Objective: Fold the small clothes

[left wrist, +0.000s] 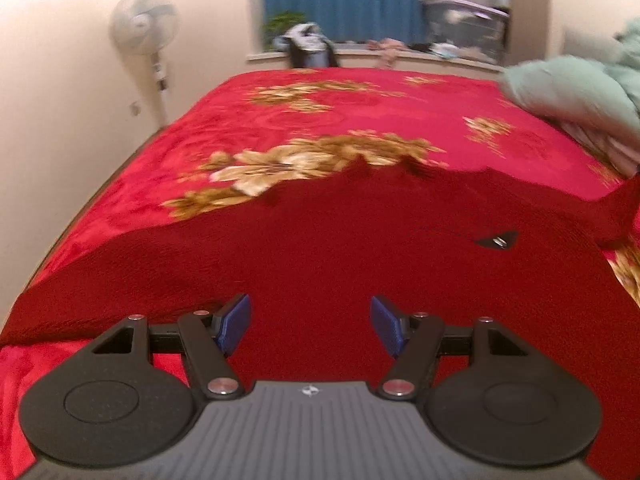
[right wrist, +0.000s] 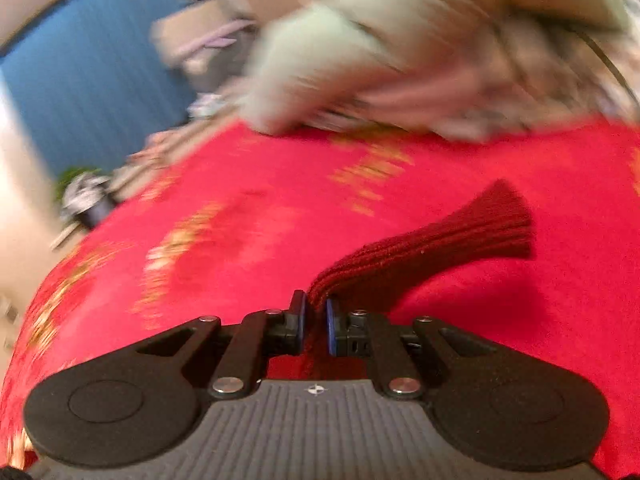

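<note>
Your right gripper (right wrist: 316, 314) has its blue pads (right wrist: 330, 326) pinched on a bunched ribbed cuff (right wrist: 472, 228) of the dark red sweater (left wrist: 340, 248); the knit fans out from the jaws toward two o'clock and ends in a flared hem, clear of the blanket (right wrist: 248, 184) below it. Your left gripper (left wrist: 310, 326) is spread wide, pads (left wrist: 234, 324) apart, nothing between them, hanging over the near part of the sweater body.

The sweater lies flat across the near half of the bed. In the left view its far edge runs across the middle, and the sleeve trails off at three o'clock, where your right hand has it. A small dark tag (left wrist: 498, 240) sits at about two o'clock on the body.

The step in hand looks like folding that sleeve in over the body. Keep the pinch firm, since ribbed knit slips when it is bunched. Carry the cuff low across the body so the sleeve lays down straight, not twisted. Use the spread left gripper to pin the body near the shoulder line, so the whole garment does not drag on the plush blanket. Watch the pale green bedding (left wrist: 572, 88) at one o'clock and stay clear of it. Let go only once the cuff rests flat.
</note>
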